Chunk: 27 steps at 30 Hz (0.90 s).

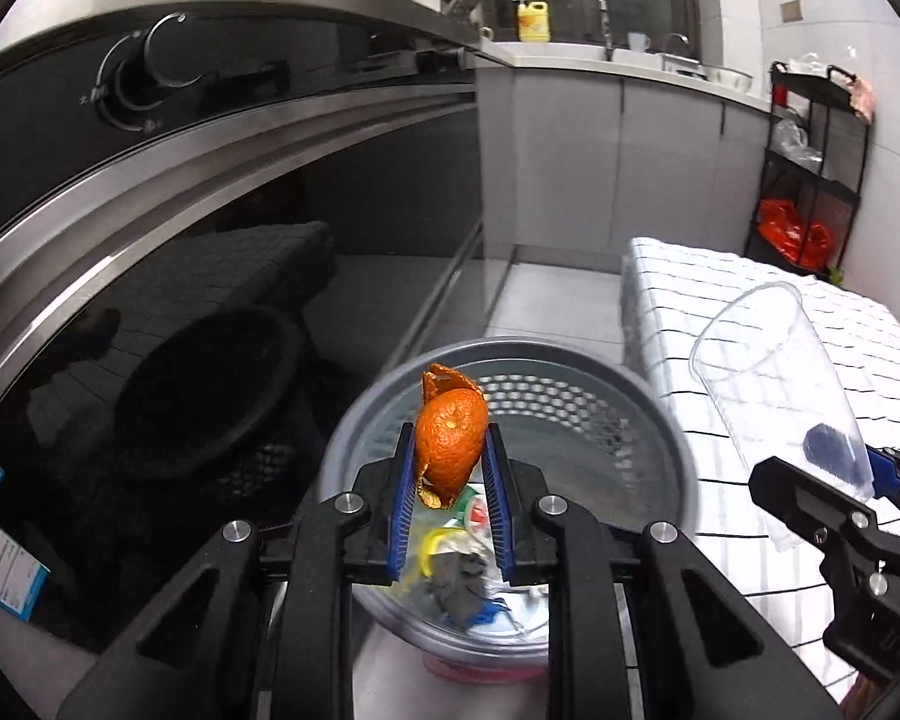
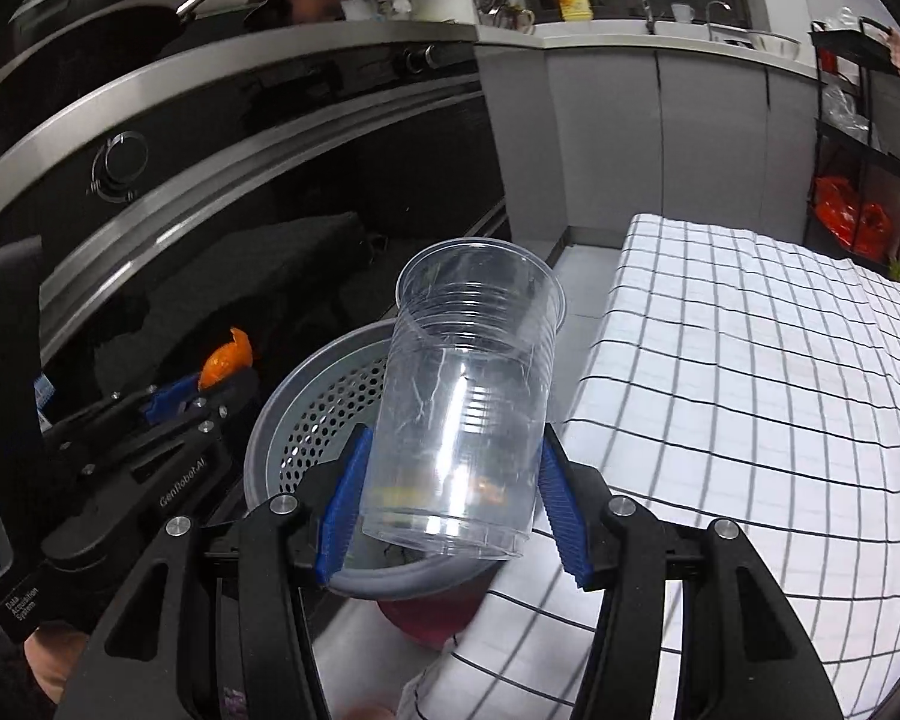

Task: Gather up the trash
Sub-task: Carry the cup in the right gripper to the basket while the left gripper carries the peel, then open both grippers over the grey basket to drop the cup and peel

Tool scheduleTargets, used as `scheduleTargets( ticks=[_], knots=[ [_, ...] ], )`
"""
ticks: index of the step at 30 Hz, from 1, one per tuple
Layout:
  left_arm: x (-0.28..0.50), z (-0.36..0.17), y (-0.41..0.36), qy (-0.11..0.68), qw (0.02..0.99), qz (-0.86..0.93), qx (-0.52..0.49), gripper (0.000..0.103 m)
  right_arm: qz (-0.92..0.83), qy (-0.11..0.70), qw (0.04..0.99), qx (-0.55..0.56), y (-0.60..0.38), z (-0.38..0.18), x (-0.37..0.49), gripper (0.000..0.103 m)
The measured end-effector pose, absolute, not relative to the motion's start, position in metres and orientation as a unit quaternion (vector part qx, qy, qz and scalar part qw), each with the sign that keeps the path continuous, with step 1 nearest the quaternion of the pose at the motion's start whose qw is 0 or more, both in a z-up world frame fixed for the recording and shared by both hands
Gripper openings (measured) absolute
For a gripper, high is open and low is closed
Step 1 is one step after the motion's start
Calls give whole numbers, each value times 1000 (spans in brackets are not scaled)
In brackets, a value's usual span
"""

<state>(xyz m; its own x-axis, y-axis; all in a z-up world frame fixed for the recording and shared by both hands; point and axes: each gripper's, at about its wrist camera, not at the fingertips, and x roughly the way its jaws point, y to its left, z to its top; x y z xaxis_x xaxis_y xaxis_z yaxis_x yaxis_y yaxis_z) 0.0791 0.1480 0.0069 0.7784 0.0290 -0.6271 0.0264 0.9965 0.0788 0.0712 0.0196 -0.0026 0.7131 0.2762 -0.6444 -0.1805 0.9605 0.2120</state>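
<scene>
In the left wrist view, the orange peel (image 1: 450,441) is pinched between the blue pads of the left gripper (image 1: 450,483), which is closed narrowly on it, directly above the open mouth of the grey perforated bin (image 1: 576,402), where other trash already lies; the peel is best released only while it is kept over the middle, away from the rim. In the right wrist view, the clear plastic cup (image 2: 468,402) is clamped near its base by the right gripper (image 2: 450,510), whose jaws are spread as wide as the cup, over the near rim of the bin (image 2: 318,408) beside the edge of the checked cloth (image 2: 750,396). It should be carried further over the opening before it is let go, so that it is not tipped onto the cloth.
</scene>
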Motion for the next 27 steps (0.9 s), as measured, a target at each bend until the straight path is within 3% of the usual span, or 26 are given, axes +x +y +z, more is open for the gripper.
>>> scheduleTargets(
  ticks=[15,27],
  knots=[
    [109,-18,173,387,922,4,2,23,127,393,909,54,42,-37,112,53],
    [111,-20,171,388,922,6,-1,32,130,398,907,55,38,-38,118,57]
  ],
)
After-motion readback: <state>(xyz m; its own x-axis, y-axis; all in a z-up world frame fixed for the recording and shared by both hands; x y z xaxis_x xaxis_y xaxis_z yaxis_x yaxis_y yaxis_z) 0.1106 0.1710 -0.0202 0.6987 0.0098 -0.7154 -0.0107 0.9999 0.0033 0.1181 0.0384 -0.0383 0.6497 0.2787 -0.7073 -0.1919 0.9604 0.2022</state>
